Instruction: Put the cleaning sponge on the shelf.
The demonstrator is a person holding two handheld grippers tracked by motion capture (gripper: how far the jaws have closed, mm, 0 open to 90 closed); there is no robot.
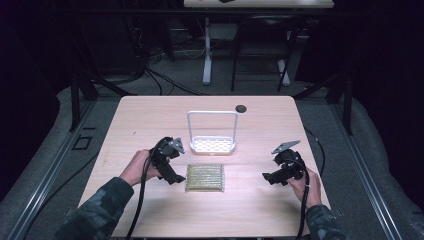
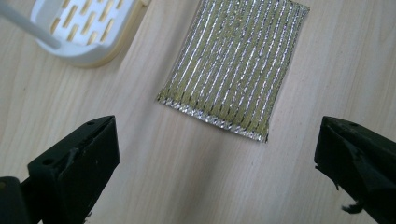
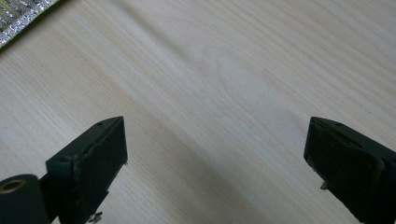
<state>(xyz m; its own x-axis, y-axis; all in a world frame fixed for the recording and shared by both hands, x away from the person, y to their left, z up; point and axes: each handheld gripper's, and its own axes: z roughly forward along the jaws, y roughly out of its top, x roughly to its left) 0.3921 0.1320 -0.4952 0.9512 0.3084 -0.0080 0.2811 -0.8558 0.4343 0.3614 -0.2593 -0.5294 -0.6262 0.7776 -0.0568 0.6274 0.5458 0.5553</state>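
A flat rectangular scouring pad (image 1: 205,177) of gold and silver stripes lies on the wooden table (image 1: 150,115), near the front middle. Just behind it stands a white perforated holder (image 1: 212,145) with a tall wire handle. My left gripper (image 1: 172,176) hovers at the pad's left edge, jaws wide open; the pad (image 2: 236,67) lies ahead between them with the holder (image 2: 86,30) at upper left. My right gripper (image 1: 267,177) is to the right of the pad, a hand's width away, open over bare wood. A corner of the pad (image 3: 18,16) shows at top left.
A small dark round disc (image 1: 241,108) sits near the table's far edge. Cables trail from both grippers toward the front. Behind the table is a grey floor with table legs and loose cables.
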